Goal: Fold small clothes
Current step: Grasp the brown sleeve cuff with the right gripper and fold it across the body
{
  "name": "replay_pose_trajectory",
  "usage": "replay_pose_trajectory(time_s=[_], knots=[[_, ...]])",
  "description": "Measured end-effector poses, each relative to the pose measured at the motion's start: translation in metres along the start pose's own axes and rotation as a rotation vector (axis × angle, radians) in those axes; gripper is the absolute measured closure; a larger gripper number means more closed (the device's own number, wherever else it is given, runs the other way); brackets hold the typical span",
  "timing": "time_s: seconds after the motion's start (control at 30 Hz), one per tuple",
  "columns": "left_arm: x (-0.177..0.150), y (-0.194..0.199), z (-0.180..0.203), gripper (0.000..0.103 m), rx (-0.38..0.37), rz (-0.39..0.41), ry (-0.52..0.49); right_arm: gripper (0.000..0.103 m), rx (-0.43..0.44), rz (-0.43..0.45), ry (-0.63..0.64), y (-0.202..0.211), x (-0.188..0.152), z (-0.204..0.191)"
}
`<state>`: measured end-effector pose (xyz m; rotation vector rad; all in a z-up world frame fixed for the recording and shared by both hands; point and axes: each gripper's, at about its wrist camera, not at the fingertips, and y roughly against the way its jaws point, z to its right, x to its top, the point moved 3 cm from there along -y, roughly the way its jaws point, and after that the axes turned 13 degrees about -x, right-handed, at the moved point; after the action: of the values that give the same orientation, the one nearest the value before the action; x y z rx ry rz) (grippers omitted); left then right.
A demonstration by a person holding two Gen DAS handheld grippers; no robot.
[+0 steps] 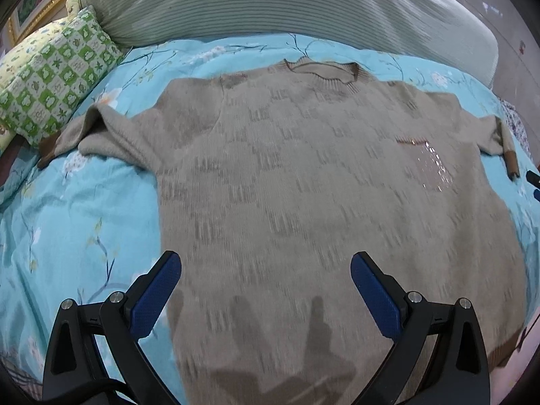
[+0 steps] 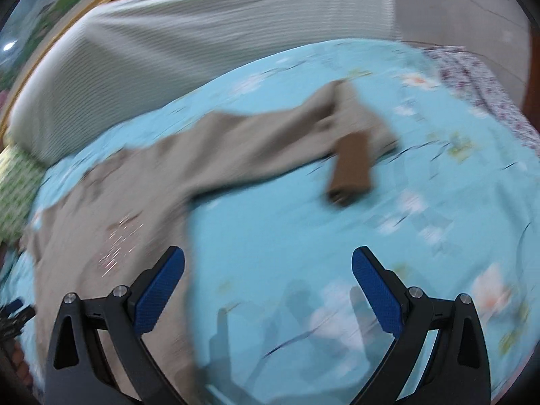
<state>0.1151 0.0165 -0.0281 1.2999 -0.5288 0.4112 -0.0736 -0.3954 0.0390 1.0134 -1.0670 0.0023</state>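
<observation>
A beige knit sweater (image 1: pixel 303 182) lies spread flat, front up, on the light blue floral bedspread (image 1: pixel 67 222), collar at the far side. Its chest pocket (image 1: pixel 432 165) carries shiny sequins. Its left sleeve (image 1: pixel 101 131) is bunched near the green pillow; its right sleeve ends in a brown cuff (image 1: pixel 511 162). My left gripper (image 1: pixel 266 287) hovers open above the sweater's lower body, holding nothing. In the right wrist view, which is blurred, my right gripper (image 2: pixel 268 287) is open over the bedspread (image 2: pixel 405 185) just right of the sweater's side edge (image 2: pixel 135 202). The sleeve (image 2: pixel 287 131) and brown cuff (image 2: pixel 351 168) lie ahead of it.
A large grey-green ribbed bolster (image 1: pixel 270 3) lies across the far side of the bed. A green-and-white checked pillow (image 1: pixel 57 71) sits at the far left. A purple floral fabric (image 2: pixel 482 91) borders the bed's right edge. A gold picture frame (image 1: pixel 33 17) hangs on the wall behind.
</observation>
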Motion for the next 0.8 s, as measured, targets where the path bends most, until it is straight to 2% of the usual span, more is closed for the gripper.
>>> replay_pose_trajectory(time_s=[0.07, 0.13, 0.17, 0.27, 0.33, 0.43, 0.6, 0.8], knots=[[0.012, -0.006, -0.004, 0.002, 0.002, 0.010, 0.004, 0.010, -0.032, 0.004, -0.024, -0.015, 0.017, 0.017], [0.023, -0.015, -0.009, 0.002, 0.006, 0.012, 0.015, 0.024, -0.067, 0.001, -0.027, -0.033, 0.032, 0.029], [0.027, -0.018, -0.011, 0.002, 0.008, 0.013, 0.021, 0.027, -0.082, -0.007, -0.027, -0.042, 0.038, 0.034], [0.039, -0.032, -0.019, 0.002, 0.005, -0.003, 0.045, 0.044, -0.070, -0.042, -0.036, -0.067, 0.050, 0.040], [0.044, -0.037, -0.025, 0.002, -0.012, -0.004, 0.068, 0.073, -0.070, -0.081, -0.030, -0.082, 0.053, 0.040], [0.046, -0.041, -0.030, 0.002, -0.023, -0.007, 0.084, 0.092, -0.066, -0.082, -0.017, -0.082, 0.050, 0.034], [0.039, -0.041, -0.033, 0.002, -0.030, -0.019, 0.083, 0.094, 0.052, -0.035, 0.015, -0.054, 0.049, -0.002], [0.025, -0.031, -0.033, 0.002, -0.055, -0.020, 0.072, 0.094, 0.334, -0.034, 0.118, -0.023, 0.050, -0.106]])
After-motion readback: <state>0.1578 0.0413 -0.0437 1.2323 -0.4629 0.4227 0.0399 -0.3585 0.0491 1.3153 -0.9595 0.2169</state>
